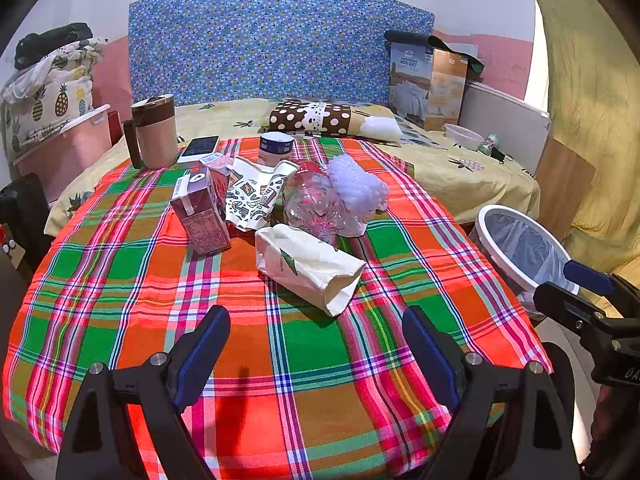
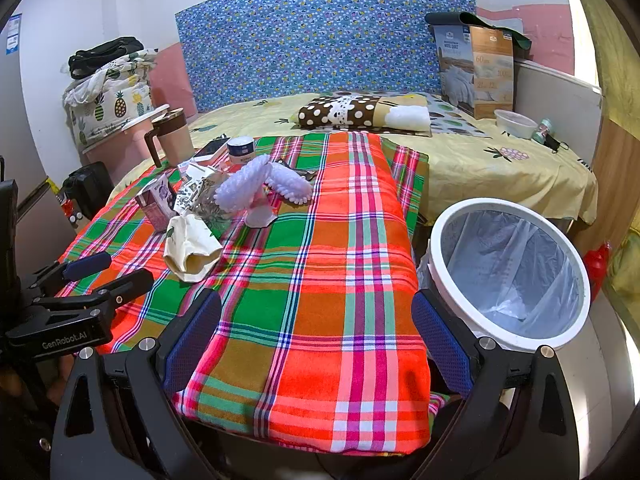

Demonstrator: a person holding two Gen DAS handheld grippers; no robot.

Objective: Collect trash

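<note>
Both tools hang empty above the near edge of the plaid tablecloth (image 1: 304, 360): the left gripper (image 1: 316, 344) has its jaws spread wide, and the right gripper (image 2: 316, 332) is just as wide, with nothing between the pads of either. The trash sits in a loose heap toward the far middle of the table, at about 12 o'clock from the left gripper. Nearest is a cream paper bag (image 1: 308, 268) lying on its side with its open mouth facing the camera; it looks light and crushable, so a pinch across the folded open end should hold. Behind it, at 11 o'clock, stands a purple drink carton (image 1: 202, 216), stiff-sided and probably empty, best taken across its narrow faces. A crumpled printed paper cup (image 1: 252, 196) and a crushed clear plastic bottle (image 1: 316, 204) lie touching each other; the bottle looks slick and springy, so its neck seems safest. The white foam netting (image 1: 358, 188) is soft and nearly weightless. The lined waste bin (image 2: 508, 272) stands beside the table at 2 o'clock from the right gripper.
</note>
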